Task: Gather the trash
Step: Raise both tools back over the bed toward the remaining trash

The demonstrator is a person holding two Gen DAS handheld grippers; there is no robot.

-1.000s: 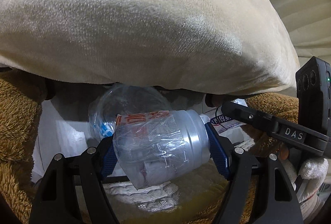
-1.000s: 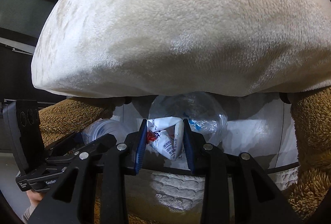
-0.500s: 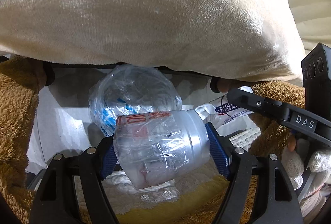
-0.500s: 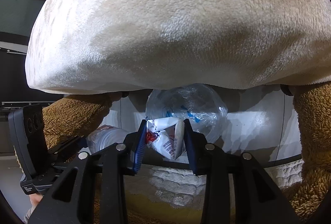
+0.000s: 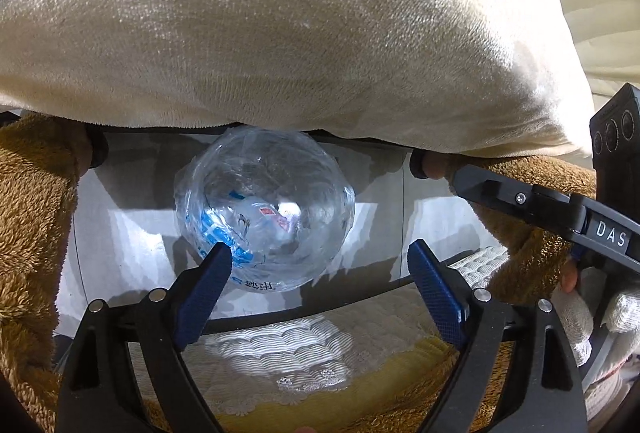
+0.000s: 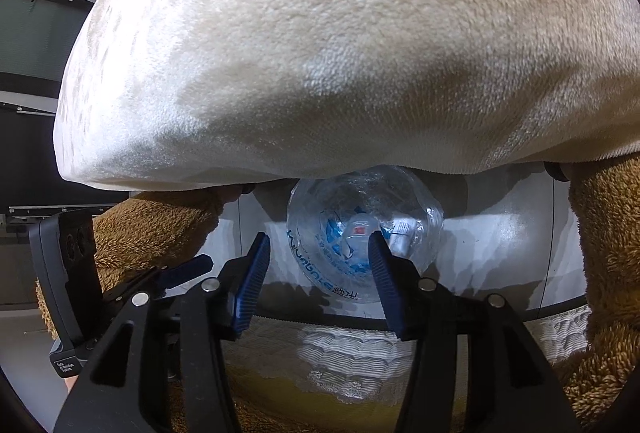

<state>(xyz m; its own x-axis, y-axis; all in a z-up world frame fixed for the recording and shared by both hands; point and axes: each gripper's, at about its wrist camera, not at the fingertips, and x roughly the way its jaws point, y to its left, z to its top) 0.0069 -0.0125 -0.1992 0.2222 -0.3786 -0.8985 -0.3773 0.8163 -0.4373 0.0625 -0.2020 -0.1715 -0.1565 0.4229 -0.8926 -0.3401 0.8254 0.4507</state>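
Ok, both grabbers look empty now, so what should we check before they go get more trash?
1. Left gripper open, nothing held: ok.
2. Right gripper open, nothing held: ok.
3. Dropped pieces inside the clear plastic bag with blue print: ok, red-and-white scraps show inside.
4. Bag mouth open: ok.
5. Cream plush cushion clear of the bag: not ok, it overhangs the top.
6. More trash nearby: cannot tell.

Your way ahead was roofed by the cream plush cushion (image 5: pixel 280 33), which bulged low. Brown furry limbs (image 5: pixel 36 201) walled both sides. Only the slot beneath stayed passable, and the clear plastic bag (image 5: pixel 264 209) of trash filled its middle, touching the cushion's underside.
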